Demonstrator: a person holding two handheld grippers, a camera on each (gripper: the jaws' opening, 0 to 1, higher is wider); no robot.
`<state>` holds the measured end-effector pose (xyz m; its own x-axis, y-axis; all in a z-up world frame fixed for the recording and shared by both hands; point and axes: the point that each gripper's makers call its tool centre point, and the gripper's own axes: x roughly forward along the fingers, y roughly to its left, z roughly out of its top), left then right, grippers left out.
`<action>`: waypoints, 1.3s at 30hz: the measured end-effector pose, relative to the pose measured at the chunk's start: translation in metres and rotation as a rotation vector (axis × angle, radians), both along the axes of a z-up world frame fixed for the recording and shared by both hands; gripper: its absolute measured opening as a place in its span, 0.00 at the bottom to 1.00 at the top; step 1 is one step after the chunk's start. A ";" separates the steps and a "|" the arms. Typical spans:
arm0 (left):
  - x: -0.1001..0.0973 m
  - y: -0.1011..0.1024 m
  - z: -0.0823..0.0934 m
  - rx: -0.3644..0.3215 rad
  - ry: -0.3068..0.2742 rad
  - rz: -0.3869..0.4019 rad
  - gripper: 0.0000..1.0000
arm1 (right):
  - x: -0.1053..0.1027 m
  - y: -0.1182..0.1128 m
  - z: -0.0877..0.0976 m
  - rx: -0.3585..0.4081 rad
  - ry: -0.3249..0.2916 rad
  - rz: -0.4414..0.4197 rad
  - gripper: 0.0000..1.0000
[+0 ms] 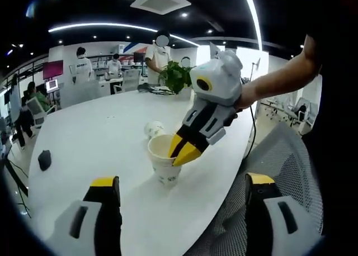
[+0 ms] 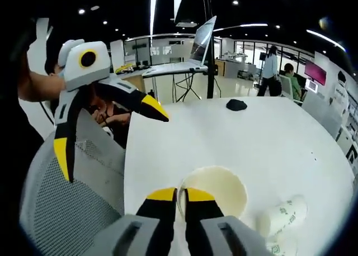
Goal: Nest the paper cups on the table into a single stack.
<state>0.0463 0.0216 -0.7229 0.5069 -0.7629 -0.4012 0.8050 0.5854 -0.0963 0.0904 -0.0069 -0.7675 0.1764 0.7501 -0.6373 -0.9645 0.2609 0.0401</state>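
Left gripper (image 1: 182, 211) hovering low at the table (image 1: 84, 138) edge, jaws spread wide and holding nothing, probably parked clear so the other hand can work. Farther right across the smooth white tabletop, an upright paper cup (image 1: 164, 161), tapered, matte cream inside with small print on its wall, standing near the edge by a mesh-backed grey chair (image 1: 279, 155). Right gripper (image 1: 186, 150) pinching that cup's rim, one yellow tip inside and one outside, jaws narrowed on the thin wall, likely to lift it or keep it steady for nesting. Behind it, a second cup (image 1: 154, 128) lying on its side, not yet stacked. From the right gripper view, same grip on the cup (image 2: 221, 190) rim, with the toppled cup (image 2: 282, 214) just beside it on the right, print showing along its wall.
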 end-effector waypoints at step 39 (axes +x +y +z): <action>0.007 -0.004 0.007 -0.003 -0.017 -0.002 0.93 | 0.032 -0.090 0.049 0.107 -0.093 -0.299 0.19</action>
